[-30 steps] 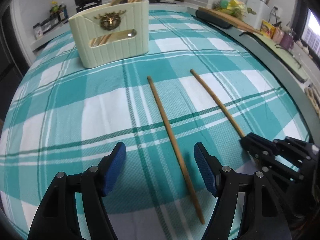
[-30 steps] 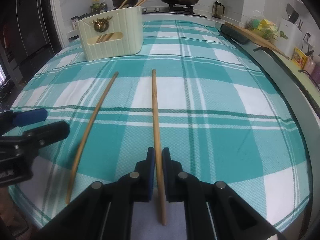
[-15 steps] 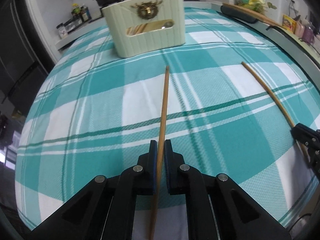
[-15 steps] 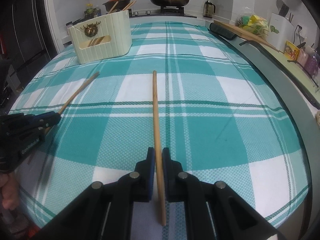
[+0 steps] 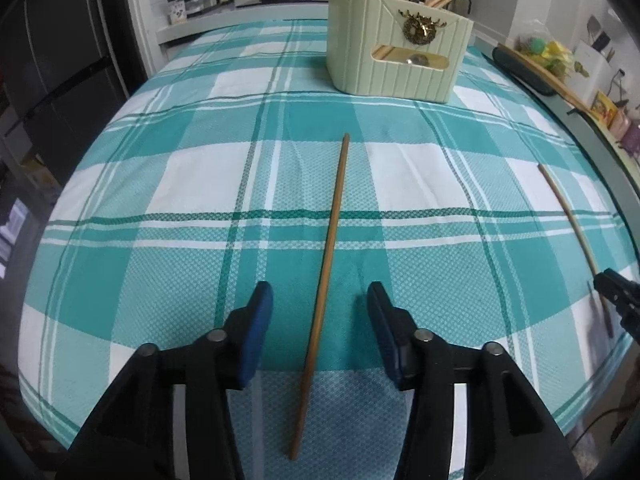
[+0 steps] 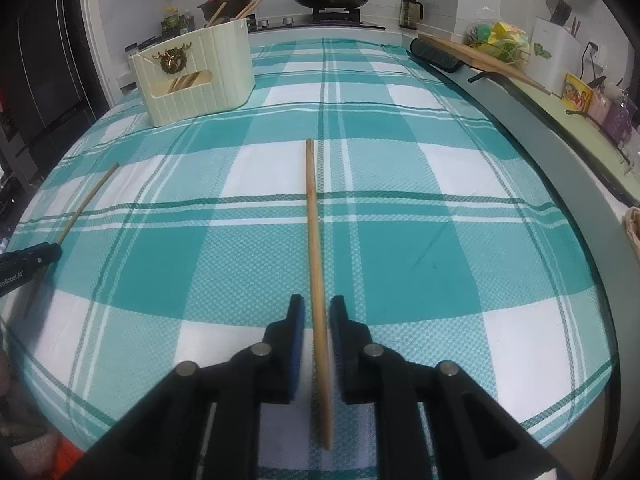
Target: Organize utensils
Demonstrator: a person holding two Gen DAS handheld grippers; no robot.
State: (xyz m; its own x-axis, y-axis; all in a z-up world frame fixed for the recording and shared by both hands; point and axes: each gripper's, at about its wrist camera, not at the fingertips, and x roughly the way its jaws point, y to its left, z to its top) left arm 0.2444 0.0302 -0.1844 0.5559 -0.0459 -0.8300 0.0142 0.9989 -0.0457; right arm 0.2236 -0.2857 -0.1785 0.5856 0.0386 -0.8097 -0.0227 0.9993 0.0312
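Held low over checked cloth: left gripper point(image 5: 320, 328) spread wide around slim wooden chopstick point(image 5: 326, 276); right gripper point(image 6: 317, 340) narrowly parted, straddling round chopstick point(image 6: 316, 260).

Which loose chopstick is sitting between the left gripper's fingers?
The darker chopstick, between the open left gripper; the paler chopstick sits within the right gripper.

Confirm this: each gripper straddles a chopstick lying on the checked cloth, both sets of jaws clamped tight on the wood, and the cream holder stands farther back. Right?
Not quite. The left gripper is wide open, with clear cloth on both sides of its chopstick, as the left wrist view shows. The right gripper also shows small gaps beside its chopstick. The rest holds: both sticks lie on the cloth, and the holder stands farther back.
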